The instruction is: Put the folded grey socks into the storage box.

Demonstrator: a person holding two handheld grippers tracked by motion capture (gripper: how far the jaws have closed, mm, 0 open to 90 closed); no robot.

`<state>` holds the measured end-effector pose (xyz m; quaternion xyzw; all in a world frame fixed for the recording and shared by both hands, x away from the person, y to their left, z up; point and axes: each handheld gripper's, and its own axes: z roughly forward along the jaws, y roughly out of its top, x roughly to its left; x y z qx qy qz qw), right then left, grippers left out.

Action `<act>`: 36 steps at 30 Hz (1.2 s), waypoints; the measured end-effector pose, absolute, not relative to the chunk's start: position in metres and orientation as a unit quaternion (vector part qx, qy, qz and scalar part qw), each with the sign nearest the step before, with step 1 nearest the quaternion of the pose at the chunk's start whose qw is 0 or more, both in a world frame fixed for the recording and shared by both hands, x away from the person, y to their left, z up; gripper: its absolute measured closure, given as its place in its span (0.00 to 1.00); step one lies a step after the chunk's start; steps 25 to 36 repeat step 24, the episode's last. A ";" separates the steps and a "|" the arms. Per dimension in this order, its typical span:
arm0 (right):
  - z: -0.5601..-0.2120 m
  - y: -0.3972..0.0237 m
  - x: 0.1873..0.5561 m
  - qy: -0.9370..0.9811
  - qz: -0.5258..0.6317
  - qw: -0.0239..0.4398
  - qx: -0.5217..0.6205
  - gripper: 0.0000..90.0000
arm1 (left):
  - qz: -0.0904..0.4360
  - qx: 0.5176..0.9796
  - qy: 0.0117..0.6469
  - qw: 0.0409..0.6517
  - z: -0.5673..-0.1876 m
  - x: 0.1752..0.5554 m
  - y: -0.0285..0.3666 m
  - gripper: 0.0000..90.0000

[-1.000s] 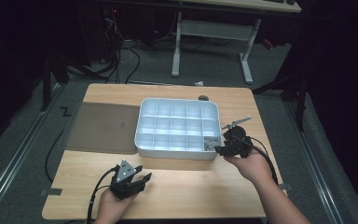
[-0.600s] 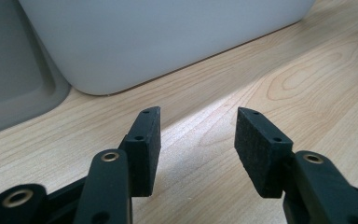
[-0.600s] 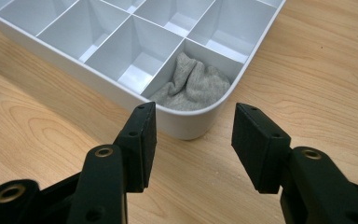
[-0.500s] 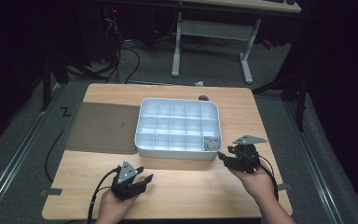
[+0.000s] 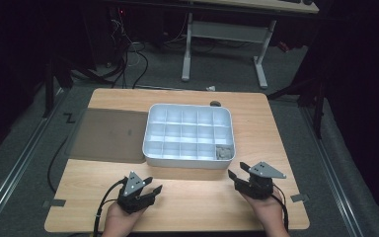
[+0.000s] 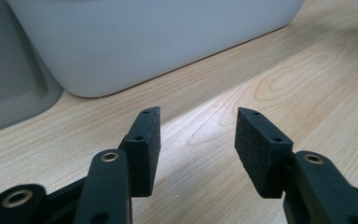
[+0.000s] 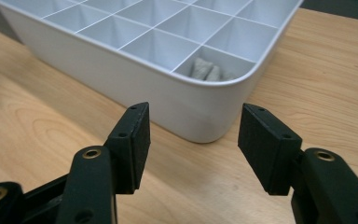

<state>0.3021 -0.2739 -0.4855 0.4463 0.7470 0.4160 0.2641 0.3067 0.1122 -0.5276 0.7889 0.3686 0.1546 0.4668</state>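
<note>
Near the tray's (image 5: 189, 159) front right corner, the right gripper (image 5: 249, 178) has pulled back to the tabletop (image 5: 202, 197), jaws just opened wide & empty. Grey pieces (image 5: 222, 152) now sit in that corner compartment, so the drop looks done; left gripper (image 5: 147, 190) rests open, empty.

**Layout on the surface**

A compartment tray (image 5: 189, 159) is set at the middle of the surface (image 5: 187, 207). A flat mat (image 5: 109, 134) is laid just left of it. Small pieces (image 5: 222, 152) are held in the tray's near right corner compartment. A small object (image 5: 215, 103) is placed behind the tray.
</note>
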 end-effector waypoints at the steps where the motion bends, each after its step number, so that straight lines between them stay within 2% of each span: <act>1: -0.489 -0.272 0.300 0.749 0.418 0.265 0.441 0.49 | 0.156 0.788 0.368 0.468 -0.527 0.307 0.112 0.57; 9: -0.518 -0.264 0.274 0.742 0.430 0.276 0.435 0.47 | 0.150 0.782 0.376 0.473 -0.529 0.301 0.110 0.57; 11: -0.523 -0.268 0.261 0.718 0.450 0.297 0.440 0.49 | 0.151 0.785 0.373 0.470 -0.528 0.298 0.110 0.57; 13: -0.526 -0.272 0.254 0.734 0.441 0.299 0.422 0.48 | 0.157 0.788 0.367 0.469 -0.527 0.295 0.110 0.57; 14: -0.526 -0.276 0.249 0.730 0.436 0.318 0.420 0.49 | 0.159 0.789 0.366 0.467 -0.527 0.295 0.110 0.57; 17: -0.525 -0.287 0.249 0.712 0.454 0.297 0.446 0.48 | 0.160 0.787 0.368 0.469 -0.526 0.296 0.108 0.58; 36: -0.526 -0.293 0.248 0.707 0.451 0.299 0.454 0.48 | 0.157 0.795 0.358 0.465 -0.528 0.297 0.104 0.58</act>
